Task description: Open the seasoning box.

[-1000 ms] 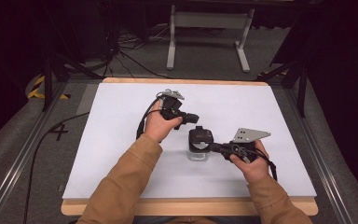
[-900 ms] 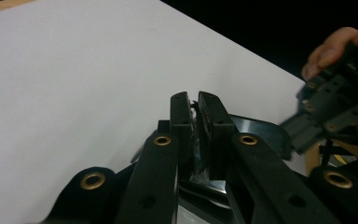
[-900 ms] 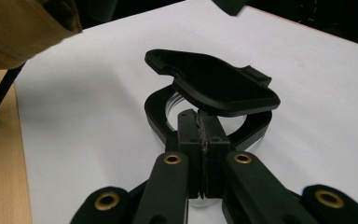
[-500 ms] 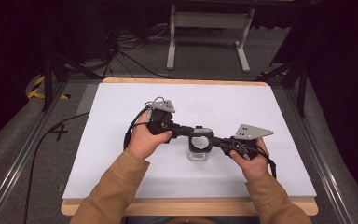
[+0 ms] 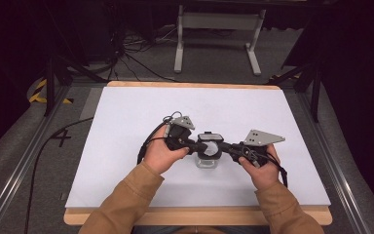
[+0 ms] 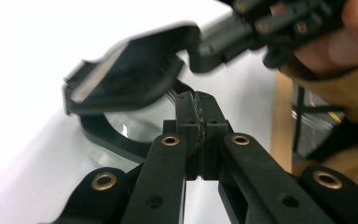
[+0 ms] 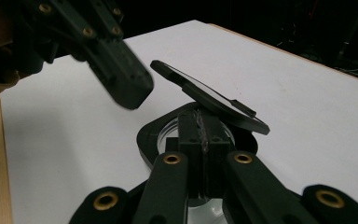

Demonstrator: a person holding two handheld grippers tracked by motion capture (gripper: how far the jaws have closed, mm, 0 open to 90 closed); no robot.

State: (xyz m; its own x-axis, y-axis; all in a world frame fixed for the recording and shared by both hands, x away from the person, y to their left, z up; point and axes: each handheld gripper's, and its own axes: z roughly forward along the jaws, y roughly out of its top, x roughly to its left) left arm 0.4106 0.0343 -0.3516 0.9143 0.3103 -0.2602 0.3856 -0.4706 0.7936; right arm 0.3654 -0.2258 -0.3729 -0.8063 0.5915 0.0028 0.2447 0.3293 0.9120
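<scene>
Near the middle of my white desk (image 5: 126,146), a clear jar (image 5: 207,158) with a black hinged lid (image 5: 208,144) stands between both tools. My left hand-held gripper (image 5: 195,145), jaws pressed shut on nothing, meets the raised lid from nine o'clock. My right hand-held gripper (image 5: 225,146), jaws likewise closed, reaches the jar's black rim from three o'clock.

left gripper (image 5: 193,144): moved from behind the small clear glass jar with a black hinged lid (image 5: 208,155) toward the person, now at the jar's left side, tips meeting its rim | jaws: slightly parted before; now pressed together | black lid: now tilted up
</scene>
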